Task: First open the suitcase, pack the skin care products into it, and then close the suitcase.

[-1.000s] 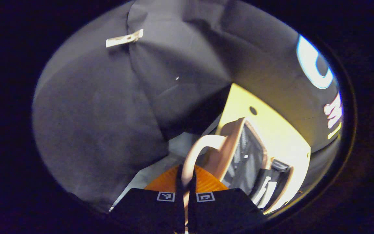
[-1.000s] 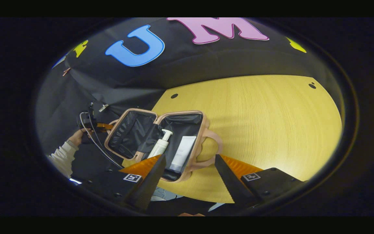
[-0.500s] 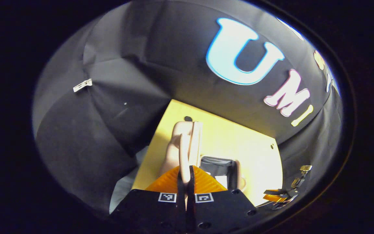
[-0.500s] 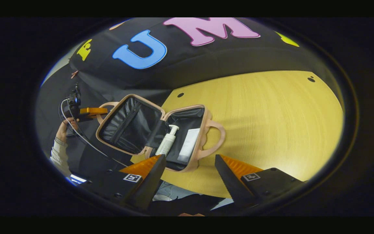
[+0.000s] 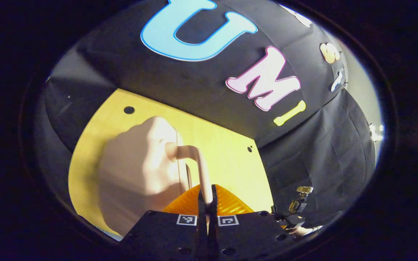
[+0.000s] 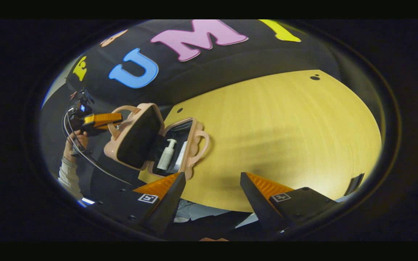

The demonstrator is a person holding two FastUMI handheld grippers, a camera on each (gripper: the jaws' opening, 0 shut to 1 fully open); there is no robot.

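Closing step: left hand-held gripper [image 5: 207, 195] pinches the lid handle [image 5: 194, 159], suitcase [image 6: 147, 141] half shut; right hand-held gripper [image 6: 212, 188] gapes empty. Next, probably fold the lid flat

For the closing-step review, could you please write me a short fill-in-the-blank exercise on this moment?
1. The left gripper is shut on the lid's ____.
2. The right gripper hangs over the table with its jaws ____.
3. In the suitcase, the pump bottle lies beside a white ____.
4. The suitcase lid stands partly ____.

Missing words: handle; open; tube; raised
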